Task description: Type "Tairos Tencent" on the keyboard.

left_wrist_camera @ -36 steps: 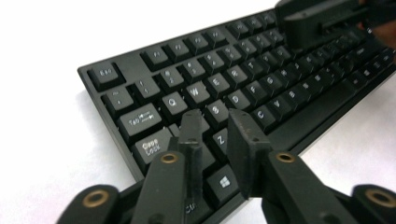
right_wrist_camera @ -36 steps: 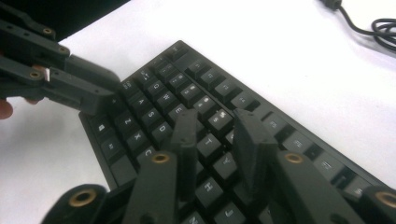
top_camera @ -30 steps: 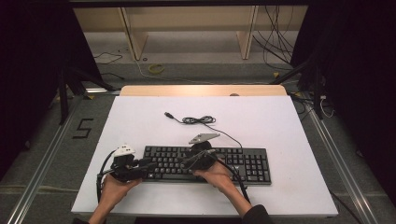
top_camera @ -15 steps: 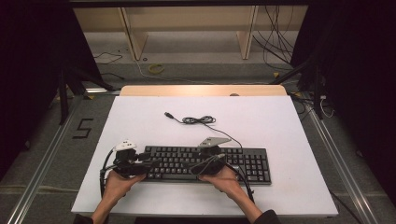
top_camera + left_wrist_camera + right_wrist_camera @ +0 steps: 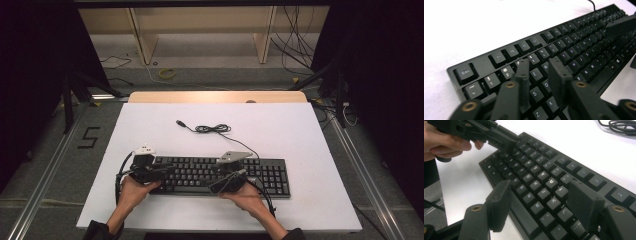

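Observation:
A black keyboard [image 5: 260, 172] lies across the near part of the white table [image 5: 310, 130]. Its cable [image 5: 212, 129] runs back to a loose coil and a free USB plug. My left gripper [image 5: 169, 170] hovers over the keyboard's left end. In the left gripper view my left gripper [image 5: 539, 65] has a narrow gap between its jaws, above the E, R and D keys, and it holds nothing. My right gripper [image 5: 219, 169] is over the middle of the keyboard. In the right gripper view my right gripper [image 5: 539, 187] stands wide open above the J, K and L keys [image 5: 554, 202].
A wooden strip [image 5: 217, 96] borders the table's far edge. Beyond it the floor holds a wooden shelf frame, loose cables and a yellow ring [image 5: 167, 73]. Metal rails run along both sides of the table.
Both grippers have shifted a little to the right along the keyboard. The right one has also come slightly nearer the front edge. The keyboard has not moved.

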Available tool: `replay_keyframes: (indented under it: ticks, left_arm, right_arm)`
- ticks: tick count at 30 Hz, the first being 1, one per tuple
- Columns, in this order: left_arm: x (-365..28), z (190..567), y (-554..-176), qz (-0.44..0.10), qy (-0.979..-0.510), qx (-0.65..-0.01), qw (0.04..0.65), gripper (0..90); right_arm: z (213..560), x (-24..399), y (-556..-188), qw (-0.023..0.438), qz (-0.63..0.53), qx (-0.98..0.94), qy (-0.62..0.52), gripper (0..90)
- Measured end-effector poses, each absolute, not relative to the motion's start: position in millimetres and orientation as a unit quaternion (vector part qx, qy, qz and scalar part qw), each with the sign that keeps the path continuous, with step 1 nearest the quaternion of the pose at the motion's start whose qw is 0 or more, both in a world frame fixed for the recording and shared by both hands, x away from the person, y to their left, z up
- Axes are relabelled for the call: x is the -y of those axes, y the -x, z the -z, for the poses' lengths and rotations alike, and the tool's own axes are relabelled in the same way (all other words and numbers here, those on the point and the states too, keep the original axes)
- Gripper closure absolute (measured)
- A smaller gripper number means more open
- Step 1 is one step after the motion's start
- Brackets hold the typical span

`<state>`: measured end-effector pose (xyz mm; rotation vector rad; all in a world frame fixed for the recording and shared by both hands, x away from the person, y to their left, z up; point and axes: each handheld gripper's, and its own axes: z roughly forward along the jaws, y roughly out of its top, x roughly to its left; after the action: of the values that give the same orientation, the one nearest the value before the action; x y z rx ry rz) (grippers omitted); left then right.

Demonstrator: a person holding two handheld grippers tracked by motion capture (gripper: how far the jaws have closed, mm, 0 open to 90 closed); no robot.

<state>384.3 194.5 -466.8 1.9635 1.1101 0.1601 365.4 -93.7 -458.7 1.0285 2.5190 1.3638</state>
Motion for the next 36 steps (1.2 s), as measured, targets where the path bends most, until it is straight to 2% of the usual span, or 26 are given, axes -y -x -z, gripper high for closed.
replay_keyframes:
  ticks: [5, 12, 36]
  left_arm:
    - [-188, 468, -389, -0.068, -0.797, -0.438, 0.411, 82.3]
    - [-183, 470, -392, -0.07, -0.803, -0.434, 0.402, 88.3]
    - [-175, 477, -399, -0.059, -0.816, -0.432, 0.38, 89.4]
  right_arm:
    - [459, 95, -363, 0.05, -0.447, -0.827, -0.336, 35.8]
    - [457, 97, -358, 0.054, -0.457, -0.823, -0.332, 34.5]
    - [456, 99, -355, 0.055, -0.46, -0.822, -0.33, 33.2]
